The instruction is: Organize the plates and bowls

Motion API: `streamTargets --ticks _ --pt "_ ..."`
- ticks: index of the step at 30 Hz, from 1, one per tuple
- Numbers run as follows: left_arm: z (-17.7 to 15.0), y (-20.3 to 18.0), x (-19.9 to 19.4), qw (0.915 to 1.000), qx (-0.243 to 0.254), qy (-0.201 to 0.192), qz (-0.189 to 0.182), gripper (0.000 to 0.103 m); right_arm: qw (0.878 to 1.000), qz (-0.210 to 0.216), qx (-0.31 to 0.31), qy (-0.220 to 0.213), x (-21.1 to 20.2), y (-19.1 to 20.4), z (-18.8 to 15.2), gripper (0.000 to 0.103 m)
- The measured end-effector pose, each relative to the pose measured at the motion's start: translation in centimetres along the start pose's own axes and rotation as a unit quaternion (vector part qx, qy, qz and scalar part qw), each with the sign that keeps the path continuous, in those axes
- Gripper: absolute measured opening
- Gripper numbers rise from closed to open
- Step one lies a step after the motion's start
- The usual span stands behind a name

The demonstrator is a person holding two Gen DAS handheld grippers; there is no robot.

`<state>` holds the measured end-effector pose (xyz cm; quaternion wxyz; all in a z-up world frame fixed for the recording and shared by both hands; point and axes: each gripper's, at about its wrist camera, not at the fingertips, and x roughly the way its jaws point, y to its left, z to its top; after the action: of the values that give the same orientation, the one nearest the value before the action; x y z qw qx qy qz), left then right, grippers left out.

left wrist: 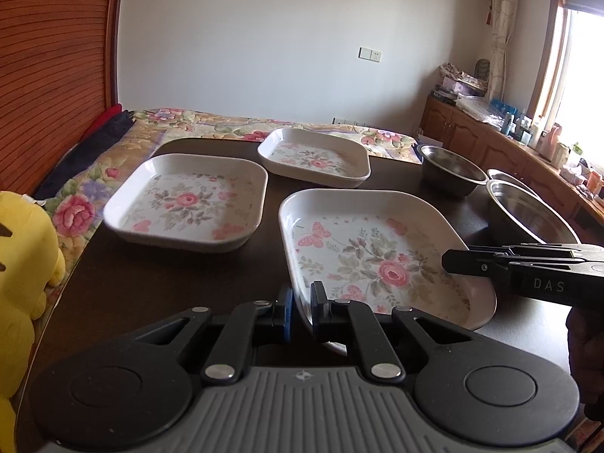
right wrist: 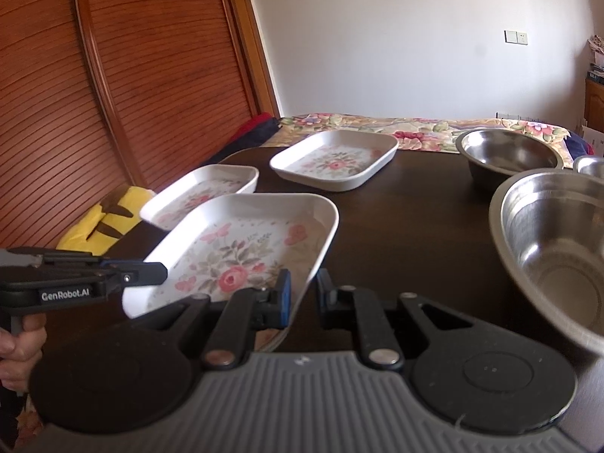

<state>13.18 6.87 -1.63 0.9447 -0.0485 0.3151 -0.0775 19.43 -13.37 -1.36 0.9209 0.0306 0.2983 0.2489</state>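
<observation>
Three white square floral plates lie on a dark table (left wrist: pixel 151 283). The nearest plate (left wrist: pixel 377 260) (right wrist: pixel 241 249) sits tilted between both grippers. My left gripper (left wrist: pixel 302 311) is shut on its near left rim, and its tip (right wrist: pixel 162 271) shows in the right wrist view. My right gripper (right wrist: pixel 304 292) is shut on the plate's right rim, reaching in from the right (left wrist: pixel 449 262). A second plate (left wrist: pixel 185 200) (right wrist: pixel 204 196) rests to the left, and a third (left wrist: pixel 313 156) (right wrist: pixel 336 158) is farther back. Steel bowls stand on the right: a medium one (left wrist: pixel 451 173) (right wrist: pixel 509 154) and a large one (left wrist: pixel 528 215) (right wrist: pixel 558 249).
A small steel bowl (right wrist: pixel 592 166) peeks out behind the large one. A yellow plush toy (left wrist: pixel 22 264) (right wrist: pixel 105 222) sits off the table's left edge. A bed with a floral cover (left wrist: pixel 226 124) lies beyond the table, beside a slatted wooden door (right wrist: pixel 113 75). Cluttered wooden cabinets (left wrist: pixel 490 143) line the right wall.
</observation>
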Motion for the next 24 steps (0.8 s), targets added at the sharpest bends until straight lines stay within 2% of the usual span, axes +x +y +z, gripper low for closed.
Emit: streamTargets --ticks 12,24 --pt "-2.3 0.6 -2.8 1.0000 0.001 0.004 0.002 0.010 1.000 0.012 0.010 0.014 -1.4 1.9 -2.5 0.016" --pt "-3.9 1.1 -3.1 0.9999 -0.001 0.016 0.006 0.010 1.000 0.013 0.007 0.023 -2.0 3.0 -3.8 0.016"
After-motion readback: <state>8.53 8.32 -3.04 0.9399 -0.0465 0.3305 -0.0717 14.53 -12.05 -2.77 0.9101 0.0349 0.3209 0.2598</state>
